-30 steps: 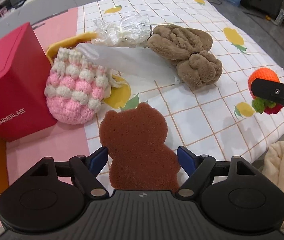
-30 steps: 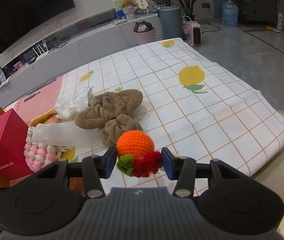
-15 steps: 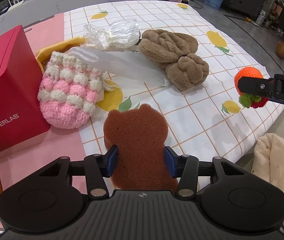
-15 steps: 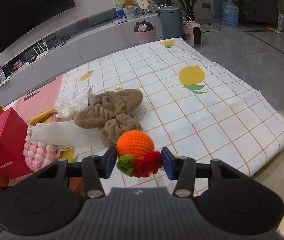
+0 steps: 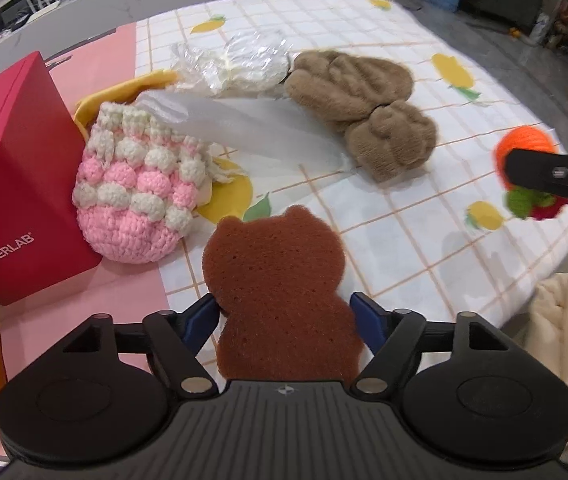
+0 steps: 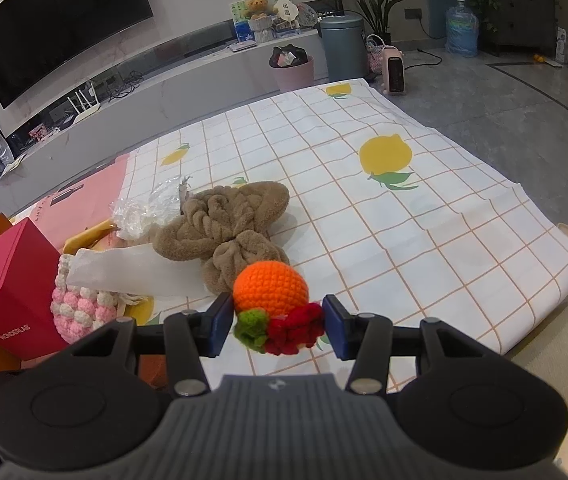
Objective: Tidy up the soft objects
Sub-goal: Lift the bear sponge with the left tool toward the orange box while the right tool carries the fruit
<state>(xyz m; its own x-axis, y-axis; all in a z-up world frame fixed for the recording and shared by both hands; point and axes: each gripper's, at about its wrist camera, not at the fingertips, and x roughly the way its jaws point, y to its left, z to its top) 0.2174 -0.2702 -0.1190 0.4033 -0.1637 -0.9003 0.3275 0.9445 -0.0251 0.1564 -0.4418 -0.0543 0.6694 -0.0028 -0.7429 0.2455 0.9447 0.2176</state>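
My left gripper (image 5: 285,316) is shut on a brown bear-shaped sponge (image 5: 274,276) and holds it above the table's near edge. My right gripper (image 6: 278,322) is shut on an orange crochet ball with green and red trim (image 6: 272,290); it also shows at the right of the left wrist view (image 5: 523,148). On the checked lemon-print cloth (image 6: 383,220) lie a brown plush bow (image 5: 367,104), a pink and white crochet pouch (image 5: 136,196) and a white plastic bag (image 5: 244,124).
A red WONDERLAB box (image 5: 12,176) stands at the left on a pink mat (image 5: 84,300). Crumpled clear plastic (image 5: 240,60) and a yellow bowl rim (image 5: 124,88) lie behind the pouch. A cream cloth (image 5: 563,320) lies off the table's right edge.
My left gripper closed on the brown sponge and lifted it a little; the view shifted. My right gripper still holds the orange ball, almost unmoved.
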